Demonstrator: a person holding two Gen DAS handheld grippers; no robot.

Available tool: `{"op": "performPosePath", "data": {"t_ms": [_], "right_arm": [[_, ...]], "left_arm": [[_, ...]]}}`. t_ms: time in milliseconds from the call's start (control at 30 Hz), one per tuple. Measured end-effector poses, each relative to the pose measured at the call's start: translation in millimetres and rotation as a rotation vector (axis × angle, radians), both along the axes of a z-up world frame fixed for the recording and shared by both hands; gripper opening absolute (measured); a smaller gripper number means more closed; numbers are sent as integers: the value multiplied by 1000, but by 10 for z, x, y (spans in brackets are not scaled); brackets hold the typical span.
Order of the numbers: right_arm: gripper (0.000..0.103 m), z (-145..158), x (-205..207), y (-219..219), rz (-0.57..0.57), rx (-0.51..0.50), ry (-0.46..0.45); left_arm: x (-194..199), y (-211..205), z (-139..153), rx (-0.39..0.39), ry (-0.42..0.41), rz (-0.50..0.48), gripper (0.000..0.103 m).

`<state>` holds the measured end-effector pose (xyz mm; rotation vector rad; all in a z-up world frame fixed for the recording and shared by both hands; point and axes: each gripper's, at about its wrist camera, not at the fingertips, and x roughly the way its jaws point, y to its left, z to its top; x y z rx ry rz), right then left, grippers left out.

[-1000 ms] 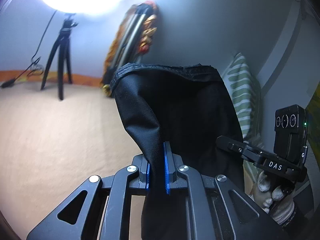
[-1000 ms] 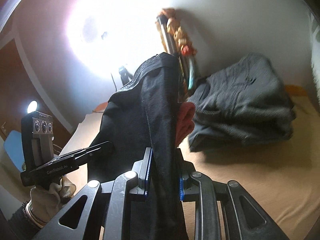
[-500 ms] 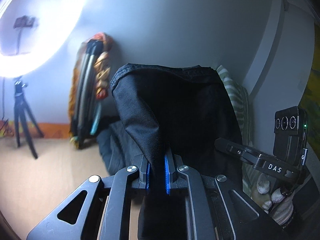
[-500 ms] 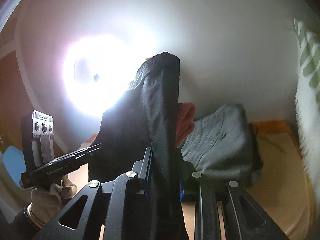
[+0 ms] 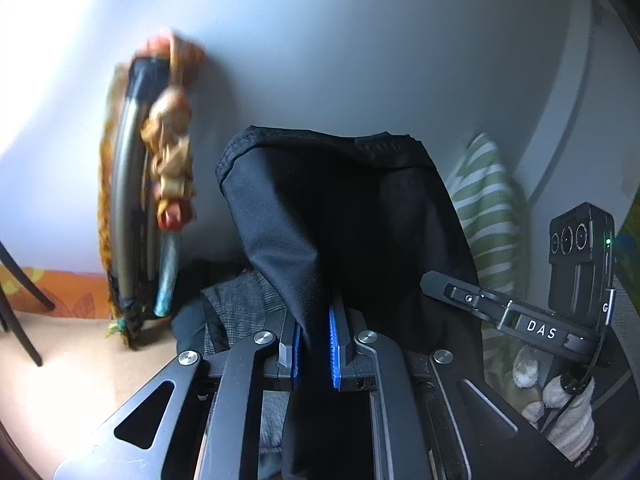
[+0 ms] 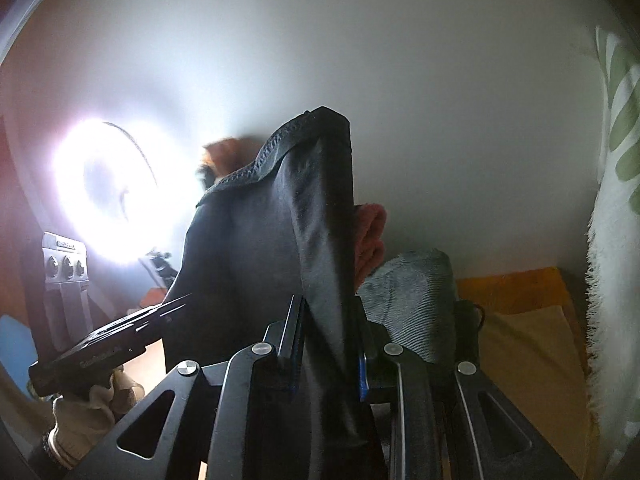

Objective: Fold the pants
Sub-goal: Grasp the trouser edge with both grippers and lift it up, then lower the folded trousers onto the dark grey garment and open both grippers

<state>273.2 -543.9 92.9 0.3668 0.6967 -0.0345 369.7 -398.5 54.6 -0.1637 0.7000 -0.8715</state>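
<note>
The black pants hang lifted in the air, stretched between both grippers. My left gripper is shut on one edge of the fabric, its blue pads pinching it. My right gripper is shut on another edge of the pants, whose stitched hem stands up in front of the lens. The right gripper's body shows at the right of the left wrist view. The left gripper's body, in a gloved hand, shows at the lower left of the right wrist view.
A grey folded garment pile lies on the tan bed surface by the white wall, also low in the left wrist view. A green-striped cloth hangs at right. A folded frame with orange trim leans on the wall. A ring light glares.
Both grippers have swung to the right with the pants held between them; the tripod and ring light slid leftward out of view, the grey pile and striped cloth came closer. The grips are unchanged.
</note>
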Motion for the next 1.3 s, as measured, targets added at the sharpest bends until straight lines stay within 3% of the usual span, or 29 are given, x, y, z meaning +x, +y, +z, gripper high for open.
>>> {"op": "performPosePath", "data": {"t_ms": [267, 433, 600, 667, 767, 833, 1033, 1133, 1200, 1300], "right_arm": [[20, -622, 348, -216, -40, -7, 110], [20, -744, 370, -262, -61, 0, 130], [21, -798, 376, -281, -91, 12, 150], [23, -786, 358, -266, -107, 6, 156], [32, -757, 334, -240, -153, -50, 172], [41, -689, 285, -234, -183, -65, 176], [44, -491, 61, -127, -219, -112, 162], [55, -366, -71, -54, -222, -117, 141], [55, -343, -168, 15, -217, -129, 134], [56, -232, -303, 133, -208, -148, 120]], "left_arm": [[253, -283, -513, 133, 21, 29, 9], [331, -400, -597, 172, 16, 27, 11], [322, -403, -593, 207, 34, 69, 28], [326, -362, -580, 233, 37, 98, 34], [340, -261, -540, 291, 26, 152, 34], [341, -174, -510, 288, 35, 166, 34], [182, 107, -380, 288, 30, 168, 34], [124, 305, -324, 275, 38, 150, 34], [37, 416, -300, 269, 43, 137, 42], [-84, 494, -211, 256, 34, 128, 46]]}}
